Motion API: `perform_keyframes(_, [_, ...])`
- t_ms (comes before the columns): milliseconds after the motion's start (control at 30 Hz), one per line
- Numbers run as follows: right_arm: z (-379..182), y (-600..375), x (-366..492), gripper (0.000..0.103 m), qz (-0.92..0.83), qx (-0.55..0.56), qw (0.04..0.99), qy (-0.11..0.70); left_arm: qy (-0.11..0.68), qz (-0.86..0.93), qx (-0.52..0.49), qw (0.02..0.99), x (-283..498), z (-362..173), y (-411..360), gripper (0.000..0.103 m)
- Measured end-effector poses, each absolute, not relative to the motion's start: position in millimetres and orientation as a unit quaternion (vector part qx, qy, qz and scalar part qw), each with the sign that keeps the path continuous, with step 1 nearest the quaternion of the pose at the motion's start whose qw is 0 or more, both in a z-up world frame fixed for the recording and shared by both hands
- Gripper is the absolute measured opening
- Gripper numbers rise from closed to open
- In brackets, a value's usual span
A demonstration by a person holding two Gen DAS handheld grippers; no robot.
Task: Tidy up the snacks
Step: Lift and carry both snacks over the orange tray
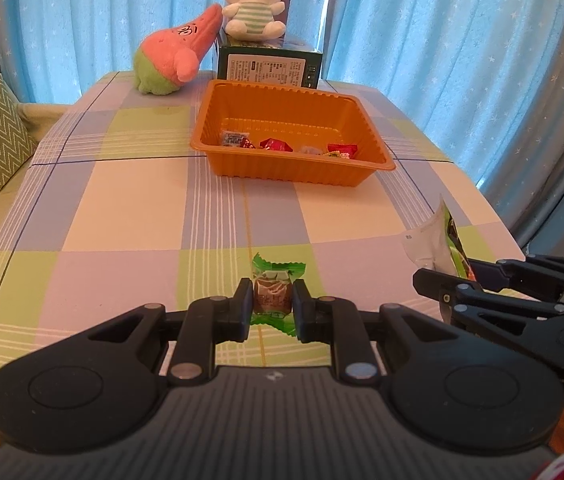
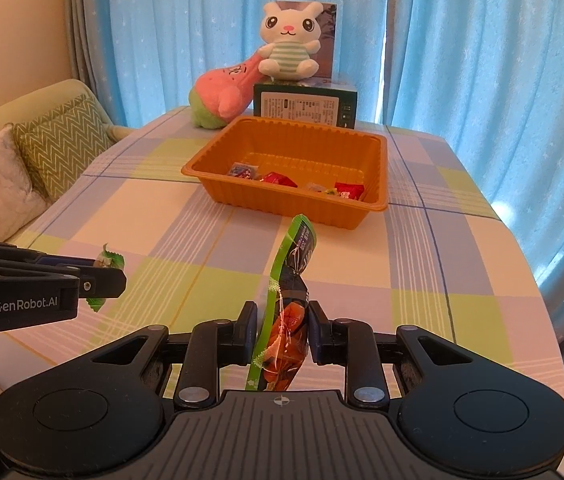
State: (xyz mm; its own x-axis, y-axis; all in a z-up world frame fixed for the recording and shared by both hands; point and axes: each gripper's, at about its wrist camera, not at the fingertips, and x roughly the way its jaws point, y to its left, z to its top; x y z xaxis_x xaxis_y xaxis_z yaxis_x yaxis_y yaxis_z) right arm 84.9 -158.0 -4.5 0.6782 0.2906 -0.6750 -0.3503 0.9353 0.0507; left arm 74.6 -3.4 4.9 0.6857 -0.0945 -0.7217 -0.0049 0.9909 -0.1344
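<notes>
My left gripper [image 1: 272,305] clamps green candy [image 1: 275,289]; right gripper [image 2: 283,334] clamps snack packet [image 2: 287,312] — carry both level over orange tray [image 2: 218,192], release low.

The left gripper [image 1: 272,307] pinched a green-wrapped candy [image 1: 276,294] between its pads, above the checked tablecloth [image 1: 142,208]. At the right edge the right gripper [image 1: 447,280] clamped a green and white snack packet [image 1: 439,240] that stood upward. Farther back sat an orange tray [image 1: 242,164] with several wrapped sweets [image 1: 278,145] inside. Behind it stood a dark green box [image 1: 270,68], a white bunny plush [image 1: 253,0] on top, and a pink plush [image 1: 174,56] leaning beside it.
</notes>
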Motion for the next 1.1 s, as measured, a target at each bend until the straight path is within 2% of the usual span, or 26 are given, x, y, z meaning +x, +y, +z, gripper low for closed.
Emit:
perform_keyframes(667, [-2,-163,95,0.026,0.172,-0.036,0.915,0.362,0.395,-0.03,-0.064,0.916,84,6,-5,0.018])
perform_keyframes(1100, [10,-165,170,0.026,0.177,-0.041,0.916,0.357,0.391,-0.035,-0.071,0.917,141,10,4,0.018])
